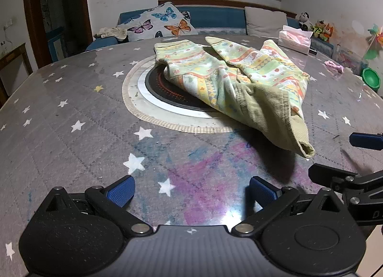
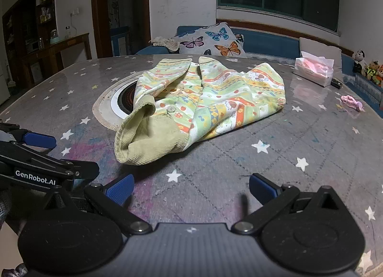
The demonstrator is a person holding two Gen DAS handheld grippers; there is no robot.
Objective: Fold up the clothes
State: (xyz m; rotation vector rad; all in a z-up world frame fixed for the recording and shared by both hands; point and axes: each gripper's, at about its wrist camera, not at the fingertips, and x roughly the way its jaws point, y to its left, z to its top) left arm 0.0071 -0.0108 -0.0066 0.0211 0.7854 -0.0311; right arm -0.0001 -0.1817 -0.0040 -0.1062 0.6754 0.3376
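A small child's garment with a green, yellow and orange print and an olive corduroy lining lies crumpled on the round table, partly over the black hotplate. It also shows in the right wrist view, its corduroy end nearest me. My left gripper is open and empty, low over the table short of the garment. My right gripper is open and empty too, also short of it. Each gripper shows at the edge of the other's view.
The table has a grey star-print cover. A tissue box and a pink scrap lie at the far right. A green bowl sits at the right edge. A sofa with a butterfly cushion stands behind.
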